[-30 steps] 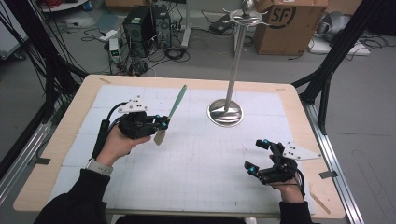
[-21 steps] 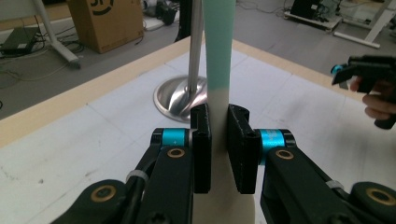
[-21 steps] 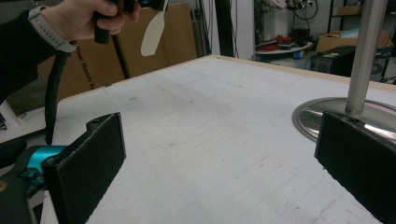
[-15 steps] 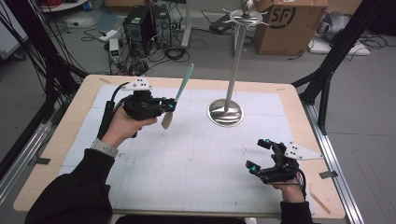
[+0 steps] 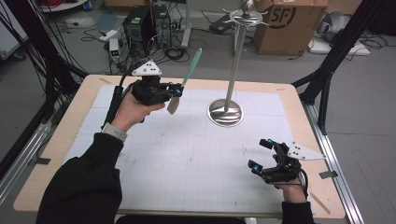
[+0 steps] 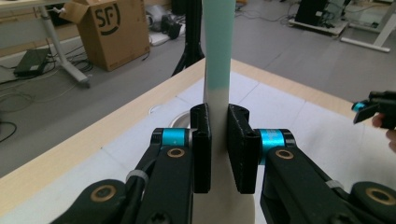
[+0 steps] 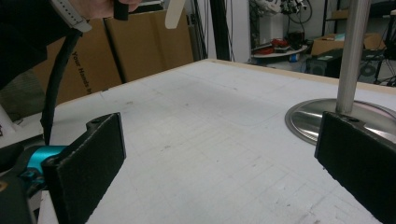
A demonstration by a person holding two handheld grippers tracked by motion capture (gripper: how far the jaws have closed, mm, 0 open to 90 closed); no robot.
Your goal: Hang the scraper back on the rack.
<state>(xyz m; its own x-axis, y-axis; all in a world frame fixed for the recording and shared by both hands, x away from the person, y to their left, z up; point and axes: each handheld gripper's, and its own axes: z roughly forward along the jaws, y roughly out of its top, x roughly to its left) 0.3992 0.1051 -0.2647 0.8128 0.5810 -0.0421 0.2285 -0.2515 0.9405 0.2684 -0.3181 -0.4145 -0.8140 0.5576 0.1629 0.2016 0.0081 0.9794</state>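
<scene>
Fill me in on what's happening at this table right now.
A person works with a gripping tool in each hand. The left tool is shut on a spatula with a teal handle and cream blade, held in the air above the table's far left part, handle pointing up toward the metal stand. The right tool rests open and empty near the white mat's right front corner.

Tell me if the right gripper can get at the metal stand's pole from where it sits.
Probably yes: the right gripper is open and empty, with bare mat between it and the stand.
</scene>
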